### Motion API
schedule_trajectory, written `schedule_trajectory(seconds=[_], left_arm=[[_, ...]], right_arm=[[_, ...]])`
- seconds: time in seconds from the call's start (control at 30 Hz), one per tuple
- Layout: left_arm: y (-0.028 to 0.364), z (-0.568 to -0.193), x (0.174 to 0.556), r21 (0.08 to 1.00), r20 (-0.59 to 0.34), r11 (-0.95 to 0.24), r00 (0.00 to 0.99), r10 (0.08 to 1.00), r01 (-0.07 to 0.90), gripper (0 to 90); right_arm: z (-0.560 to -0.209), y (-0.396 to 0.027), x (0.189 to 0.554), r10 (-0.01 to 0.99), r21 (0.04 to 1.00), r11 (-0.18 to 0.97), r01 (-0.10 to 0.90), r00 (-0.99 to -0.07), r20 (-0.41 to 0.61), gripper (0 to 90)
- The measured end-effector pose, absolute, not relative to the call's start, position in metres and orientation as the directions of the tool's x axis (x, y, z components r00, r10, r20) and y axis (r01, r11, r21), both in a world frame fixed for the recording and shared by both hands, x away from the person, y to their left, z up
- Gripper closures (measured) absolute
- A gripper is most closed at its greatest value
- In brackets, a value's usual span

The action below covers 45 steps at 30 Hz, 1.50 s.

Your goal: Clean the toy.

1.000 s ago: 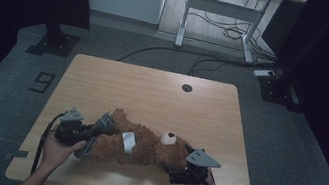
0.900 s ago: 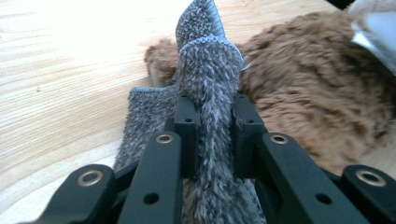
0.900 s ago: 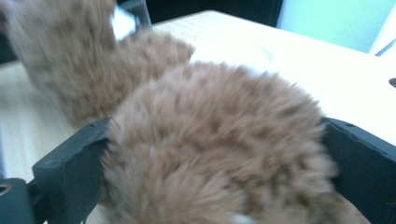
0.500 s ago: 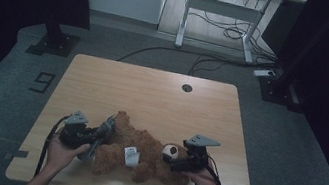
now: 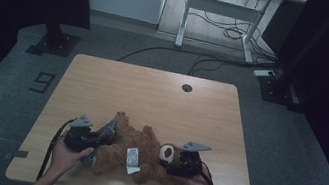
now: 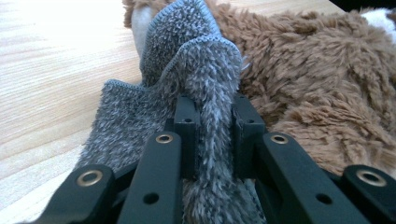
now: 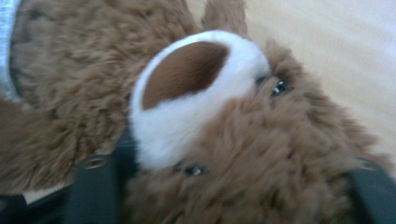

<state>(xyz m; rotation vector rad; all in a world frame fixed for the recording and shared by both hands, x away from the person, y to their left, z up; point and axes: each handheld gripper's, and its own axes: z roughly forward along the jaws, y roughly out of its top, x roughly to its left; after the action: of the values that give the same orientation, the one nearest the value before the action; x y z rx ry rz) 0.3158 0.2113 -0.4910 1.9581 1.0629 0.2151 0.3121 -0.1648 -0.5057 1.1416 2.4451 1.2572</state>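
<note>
**Both grippers on the plush bear, near table edge**

Both hands come in low over the near edge, forearms angled inward. Left gripper (image 5: 94, 136) is clamped on a fold of grey fleece cloth (image 6: 205, 93) that lies against the bear's brown fur. Right gripper (image 5: 180, 162) has just been closing; its jaws straddle the head of the teddy bear (image 5: 137, 151), muzzle (image 7: 187, 93) just ahead of them, fur bulging between. Whether the pads press, I cannot tell. The bear lies between the two grippers on the wooden table (image 5: 152, 95). Grey floor, cables and a desk frame (image 5: 217, 10) beyond.
</note>
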Motion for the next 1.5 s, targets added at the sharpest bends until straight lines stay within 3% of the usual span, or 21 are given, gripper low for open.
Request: schedule_trajectory(seconds=[0.13,0.3,0.5,0.63,0.93,1.17,1.27,1.5], left_arm=[[0.213,-0.489,0.317,0.769,-0.240,-0.237,0.612,0.754,0.594,75.7],[0.218,-0.482,0.324,0.788,-0.230,-0.213,0.596,0.769,0.578,75.7],[0.219,-0.475,0.331,0.800,-0.240,-0.184,0.585,0.774,0.572,75.7],[0.210,-0.466,0.330,0.817,-0.235,-0.183,0.605,0.761,0.547,75.6],[0.140,-0.430,0.343,0.846,-0.167,-0.259,0.694,0.701,0.465,75.0],[0.075,-0.443,0.358,0.810,-0.139,-0.358,0.745,0.652,0.465,74.4],[0.070,-0.458,0.361,0.802,-0.129,-0.363,0.731,0.670,0.474,74.7],[0.086,-0.463,0.355,0.824,-0.128,-0.329,0.717,0.686,0.461,77.7]], right_arm=[[-0.500,-0.165,0.311,0.706,0.807,0.328,0.490,-0.695,0.136,45.0],[-0.492,-0.160,0.325,0.744,0.871,0.299,0.391,-0.667,0.044,46.2],[-0.493,-0.152,0.345,0.735,0.901,0.361,0.240,-0.667,-0.118,42.6],[-0.501,-0.157,0.347,0.702,0.905,0.371,0.210,-0.701,-0.126,38.6],[-0.518,-0.167,0.342,0.692,0.912,0.357,0.204,-0.713,-0.111,32.9],[-0.522,-0.167,0.340,0.716,0.921,0.330,0.209,-0.691,-0.100,22.5],[-0.522,-0.166,0.339,0.741,0.922,0.312,0.228,-0.665,-0.086,12.8],[-0.520,-0.162,0.332,0.824,0.913,0.256,0.316,-0.565,-0.036,1.9]])
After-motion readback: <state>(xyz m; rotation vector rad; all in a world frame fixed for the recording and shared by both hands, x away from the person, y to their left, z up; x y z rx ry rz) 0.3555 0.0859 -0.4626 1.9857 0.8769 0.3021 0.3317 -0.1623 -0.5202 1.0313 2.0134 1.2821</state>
